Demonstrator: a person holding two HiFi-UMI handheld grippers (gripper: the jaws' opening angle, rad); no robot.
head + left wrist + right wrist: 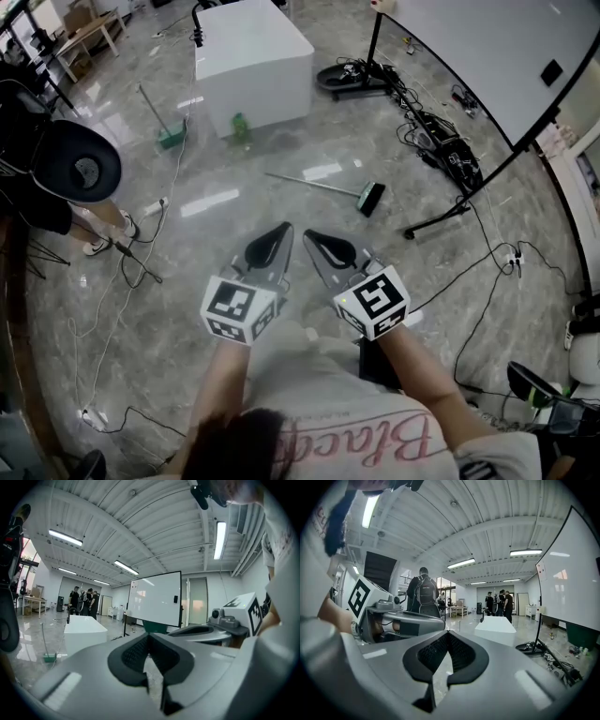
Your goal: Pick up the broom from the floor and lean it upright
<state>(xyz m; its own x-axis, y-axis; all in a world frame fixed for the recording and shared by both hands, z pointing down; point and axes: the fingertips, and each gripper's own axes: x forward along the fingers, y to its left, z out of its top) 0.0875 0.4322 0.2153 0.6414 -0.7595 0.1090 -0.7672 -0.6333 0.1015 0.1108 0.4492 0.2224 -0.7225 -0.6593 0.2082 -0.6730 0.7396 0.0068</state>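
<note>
Left gripper: the left gripper point(284, 228) is held low in the near middle of the scene. In its own view point(148, 635) the fingers are closed tip to tip with nothing between them.
Right gripper: the right gripper point(308, 234) is just beside the left one, their tips angled towards each other. Its own view point(448, 634) shows the fingers pressed together and empty.
Broom: the broom point(325, 187) lies flat on the floor point(234, 178), beyond both grippers and apart from them. Its thin handle runs left and its dark head point(371, 198) is at the right end.
White box: a white box point(253, 56) stands far left of the broom, with a small green bottle point(241, 127) at its near side.
Green tool: a green-headed long-handled tool point(171, 137) rests on the floor left of the box.
Whiteboard: a whiteboard on a stand point(487, 47) fills the far right, with a tangle of cables point(441, 141) at its foot.
</note>
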